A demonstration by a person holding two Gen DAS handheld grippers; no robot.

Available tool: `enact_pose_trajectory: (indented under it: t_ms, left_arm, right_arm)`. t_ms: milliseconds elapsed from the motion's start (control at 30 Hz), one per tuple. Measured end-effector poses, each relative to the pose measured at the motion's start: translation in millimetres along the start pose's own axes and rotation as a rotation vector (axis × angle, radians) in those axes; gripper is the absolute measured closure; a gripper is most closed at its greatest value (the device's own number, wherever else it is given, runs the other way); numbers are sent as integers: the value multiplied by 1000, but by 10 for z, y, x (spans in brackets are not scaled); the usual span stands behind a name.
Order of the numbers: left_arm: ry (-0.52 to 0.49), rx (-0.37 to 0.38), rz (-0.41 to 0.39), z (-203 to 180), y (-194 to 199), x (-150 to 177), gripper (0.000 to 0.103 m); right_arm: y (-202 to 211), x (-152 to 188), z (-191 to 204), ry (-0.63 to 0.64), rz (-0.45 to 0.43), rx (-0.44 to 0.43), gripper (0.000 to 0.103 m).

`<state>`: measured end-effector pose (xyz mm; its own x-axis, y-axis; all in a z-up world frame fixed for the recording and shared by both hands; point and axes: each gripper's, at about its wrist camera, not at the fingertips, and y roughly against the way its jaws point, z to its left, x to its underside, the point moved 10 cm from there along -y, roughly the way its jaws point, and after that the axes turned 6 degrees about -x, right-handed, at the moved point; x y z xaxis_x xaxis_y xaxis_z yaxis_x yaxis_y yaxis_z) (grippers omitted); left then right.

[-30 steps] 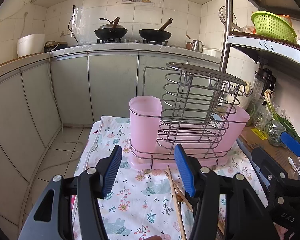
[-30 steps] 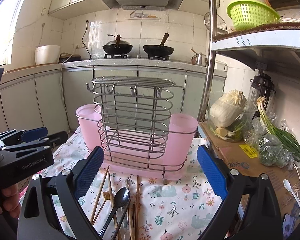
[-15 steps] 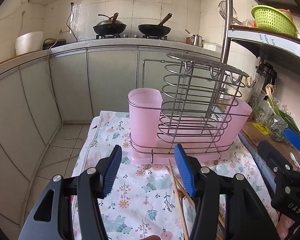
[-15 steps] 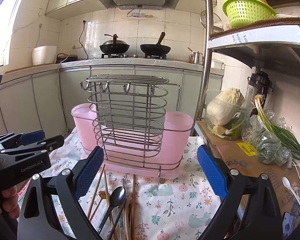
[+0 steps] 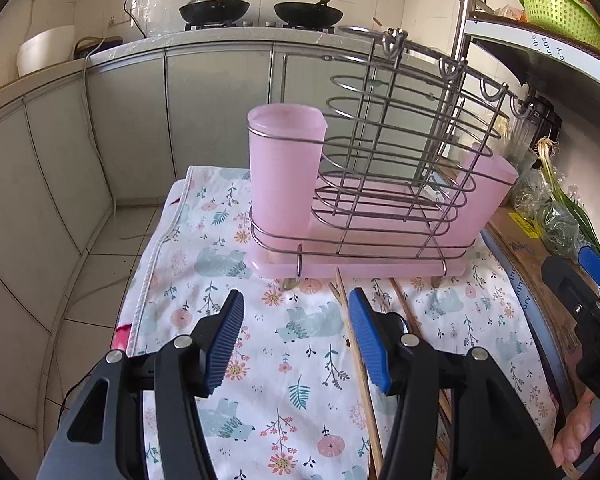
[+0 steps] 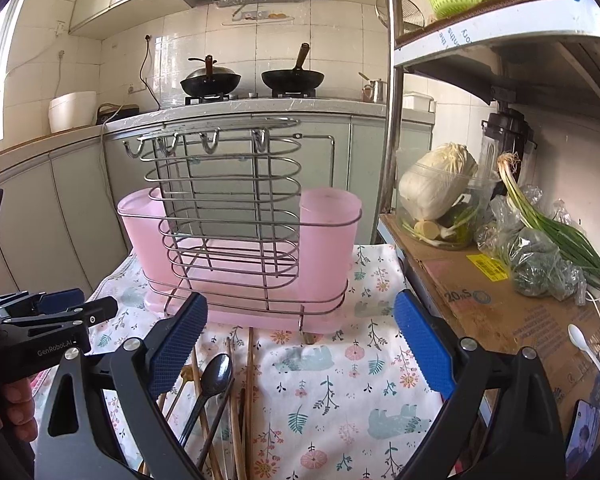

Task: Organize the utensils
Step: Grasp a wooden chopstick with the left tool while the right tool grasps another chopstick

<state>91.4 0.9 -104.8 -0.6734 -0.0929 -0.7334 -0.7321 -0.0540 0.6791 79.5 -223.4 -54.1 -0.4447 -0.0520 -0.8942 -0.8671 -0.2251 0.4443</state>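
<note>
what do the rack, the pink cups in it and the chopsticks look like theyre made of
Rack: bare metal wire, likely steel, since it is thin, silver and shiny.
Pink cups: frosted plastic, matte and slightly see-through, with light glowing through the walls.
Chopsticks: probably wood or bamboo, being brown, dull and unpainted.

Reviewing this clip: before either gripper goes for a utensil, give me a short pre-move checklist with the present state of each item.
1. Left tongs open and empty: ok.
2. Right tongs open and empty: ok.
3. Utensil rack upright on the floral cloth, pink cups at both ends: ok.
4. Cups free of contents: cannot tell, the insides are not visible.
5. Black spoon and chopsticks lie loose on the cloth in front of the rack, within view of the right tongs: ok.
6. Utensils separated for a clean single pick: not ok, they overlap in a bundle.
</note>
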Motion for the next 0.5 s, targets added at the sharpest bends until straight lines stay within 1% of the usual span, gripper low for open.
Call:
enact_pose_trajectory:
  t_ms: [233,333,367,433,500]
  left_arm:
    - [13,-2,66,-12,-144,123,50]
    - [11,0,97,-33,-210,176,56]
    - [5,3,108,-55,-231,191,56]
    - [-6,16,130,-98,-277,224,56]
    - [-9,42,159,-152,-337,264,57]
  right_arm:
    - [-61,106,-64,-21,32,-10,8]
    - [-89,155,-84,-26,47,-19,8]
    - [-100,172,-87,-27,52,-23,8]
    - [-127,208,-84,-26,67,-31,14]
    - [-159,244,-81,-28,83,-40,18]
